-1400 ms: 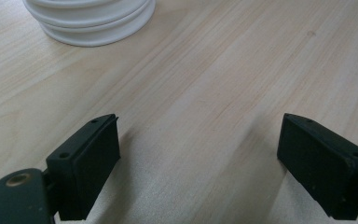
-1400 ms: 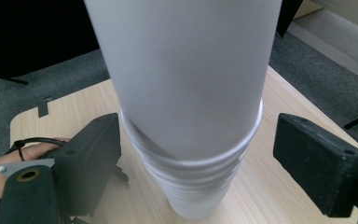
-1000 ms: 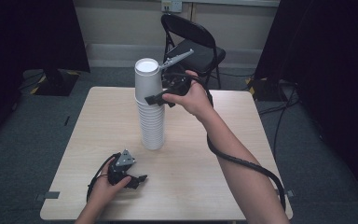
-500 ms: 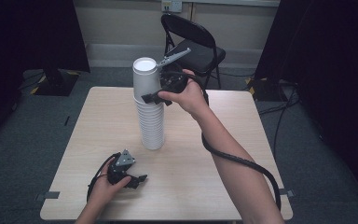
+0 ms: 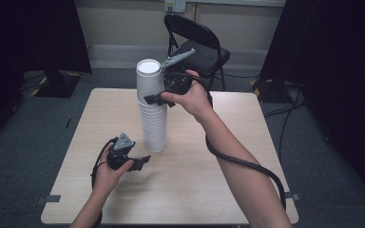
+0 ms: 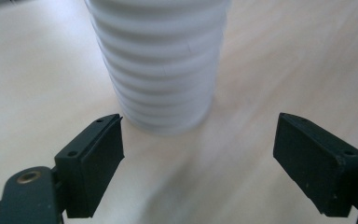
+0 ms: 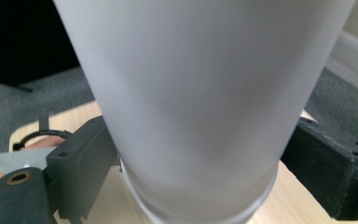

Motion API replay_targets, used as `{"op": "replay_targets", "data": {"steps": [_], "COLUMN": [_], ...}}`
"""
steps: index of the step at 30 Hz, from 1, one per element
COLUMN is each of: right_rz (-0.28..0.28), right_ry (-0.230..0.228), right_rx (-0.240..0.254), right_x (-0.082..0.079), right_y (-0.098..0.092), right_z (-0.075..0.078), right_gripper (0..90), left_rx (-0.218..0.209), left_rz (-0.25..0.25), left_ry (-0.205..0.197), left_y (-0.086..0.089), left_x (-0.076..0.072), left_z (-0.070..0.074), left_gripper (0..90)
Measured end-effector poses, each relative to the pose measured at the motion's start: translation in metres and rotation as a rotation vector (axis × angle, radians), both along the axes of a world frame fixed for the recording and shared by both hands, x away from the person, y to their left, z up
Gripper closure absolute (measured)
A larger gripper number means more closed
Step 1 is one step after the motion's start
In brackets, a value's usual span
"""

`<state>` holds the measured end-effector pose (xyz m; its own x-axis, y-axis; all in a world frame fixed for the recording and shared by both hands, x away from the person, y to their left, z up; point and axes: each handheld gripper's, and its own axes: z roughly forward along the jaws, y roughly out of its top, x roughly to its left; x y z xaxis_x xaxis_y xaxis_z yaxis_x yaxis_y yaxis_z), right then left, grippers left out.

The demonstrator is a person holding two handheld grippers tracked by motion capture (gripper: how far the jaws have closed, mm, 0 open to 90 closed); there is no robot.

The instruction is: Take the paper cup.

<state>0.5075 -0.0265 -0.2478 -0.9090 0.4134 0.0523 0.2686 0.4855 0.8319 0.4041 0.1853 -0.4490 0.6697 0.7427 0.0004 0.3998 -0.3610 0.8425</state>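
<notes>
A tall stack of upturned white paper cups stands in the middle of the wooden table. My right gripper reaches in from the right and is shut on the top cup; in the right gripper view both jaws press against that cup's sides. My left gripper hovers low, just left of the stack's foot, open. Its jaws have just been closing a little, with nothing between them. In the left gripper view the stack's base stands just beyond the fingertips.
A black folding chair stands behind the table's far edge. Cables trail from both grippers, the right one running along the forearm. Dark curtains hang on both sides, over grey carpet.
My left gripper has lifted off the table and come a little closer to the stack's foot. The right gripper and the top cup have stayed put.
</notes>
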Motion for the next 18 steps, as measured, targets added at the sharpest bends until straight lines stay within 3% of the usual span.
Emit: {"op": "replay_targets", "data": {"steps": [5,7,8,15,18], "right_rz": [-0.016,-0.016,-0.016,-0.017,-0.009], "right_ry": [-0.004,-0.005,0.002,-0.009,-0.025], "right_rx": [-0.016,-0.018,-0.016,-0.018,-0.032], "right_x": [-0.001,-0.001,0.000,0.001,-0.001], "right_y": [0.003,0.004,0.005,0.009,0.008], "right_z": [0.001,0.001,0.001,0.001,0.003], "right_gripper": [11.2,11.2,11.2,11.5,12.1], "left_rx": [-0.017,-0.017,-0.045,-0.066,-0.099], "left_rz": [0.002,0.007,0.017,0.065,0.086], "left_ry": [-0.038,-0.036,-0.040,-0.071,-0.075], "left_y": [-0.010,-0.011,-0.014,-0.022,-0.023], "left_x": [0.016,0.019,0.023,0.032,0.035], "left_z": [0.013,0.014,0.014,0.010,0.008], "left_gripper": [15.8,15.8,15.8,15.3,15.3]}}
